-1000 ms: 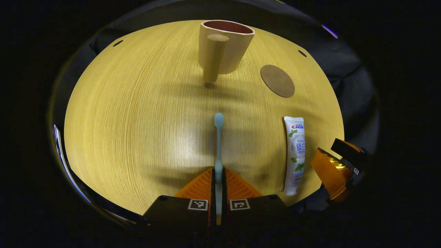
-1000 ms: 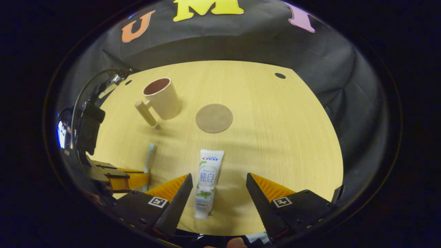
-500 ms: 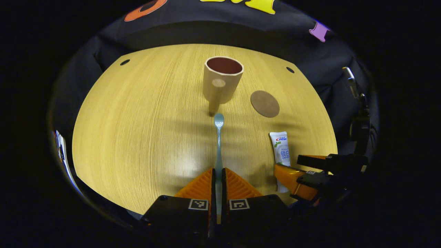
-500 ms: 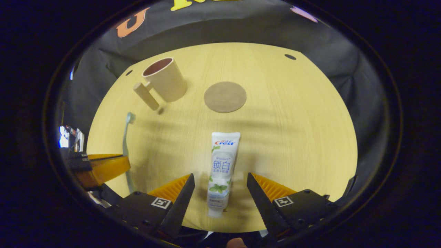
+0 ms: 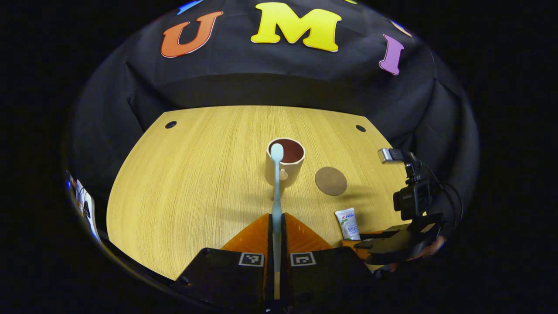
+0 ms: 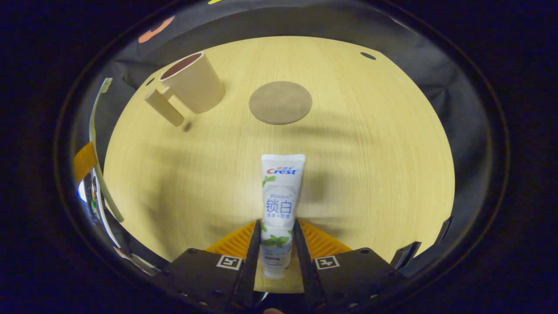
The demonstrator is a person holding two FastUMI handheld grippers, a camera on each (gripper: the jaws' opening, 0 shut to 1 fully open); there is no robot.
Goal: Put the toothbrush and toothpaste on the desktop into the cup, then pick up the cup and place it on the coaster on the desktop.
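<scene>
Both grippers now grip their items, which a second ago only the left did. Desktop (image 6: 370,144) carries the cup (image 6: 192,83) with the coaster (image 6: 280,102) bare just beside it. Right gripper (image 6: 277,244) has gone from fingers spread around the toothpaste (image 6: 281,196) to clamped on its cap end; tube looks flat on the wood, lift not confirmed. Left gripper (image 5: 276,226) stays pinched on the toothbrush (image 5: 276,183), now raised off the surface, head lined up with the cup mouth in left gripper view; depth there is ambiguous, so I judge carrying, not inserting. Cup interior is mostly unreadable, and the tube cap is hidden between the fingers.
</scene>
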